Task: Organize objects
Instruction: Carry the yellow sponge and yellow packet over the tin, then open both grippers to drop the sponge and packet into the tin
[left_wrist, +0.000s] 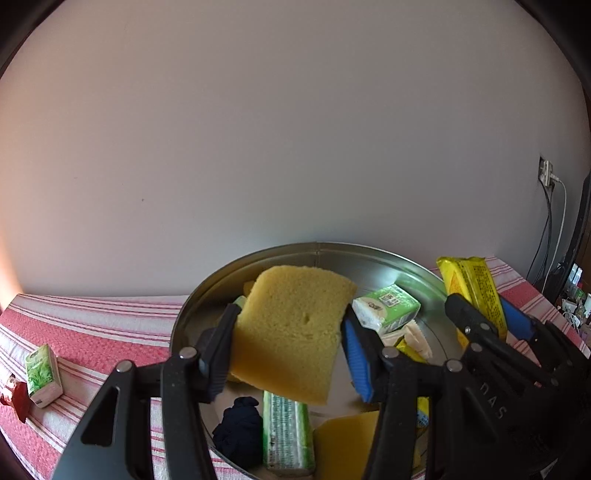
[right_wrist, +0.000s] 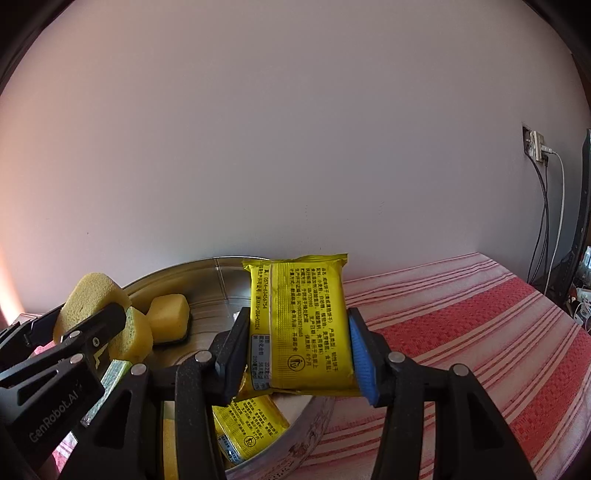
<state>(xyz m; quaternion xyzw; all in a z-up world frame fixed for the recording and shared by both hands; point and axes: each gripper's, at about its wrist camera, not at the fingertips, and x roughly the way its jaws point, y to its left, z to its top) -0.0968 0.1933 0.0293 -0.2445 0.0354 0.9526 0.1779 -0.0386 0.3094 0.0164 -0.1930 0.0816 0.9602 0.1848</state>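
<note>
My left gripper (left_wrist: 286, 339) is shut on a yellow sponge (left_wrist: 291, 328) and holds it above a round metal tin (left_wrist: 317, 253). My right gripper (right_wrist: 297, 350) is shut on a yellow snack packet (right_wrist: 303, 325), held upright over the tin's right rim (right_wrist: 306, 417). The right gripper (left_wrist: 484, 321) and its packet (left_wrist: 472, 284) also show in the left wrist view. Inside the tin lie green tissue packs (left_wrist: 388, 306), (left_wrist: 286, 432), a dark cloth ball (left_wrist: 238, 432), more sponges (right_wrist: 168, 317) and another yellow packet (right_wrist: 251, 424).
The tin stands on a red and white striped cloth (right_wrist: 480, 332) against a plain wall. A green tissue pack (left_wrist: 42, 374) and a red item (left_wrist: 14, 398) lie on the cloth at left. A socket with cables (right_wrist: 535, 146) is at far right.
</note>
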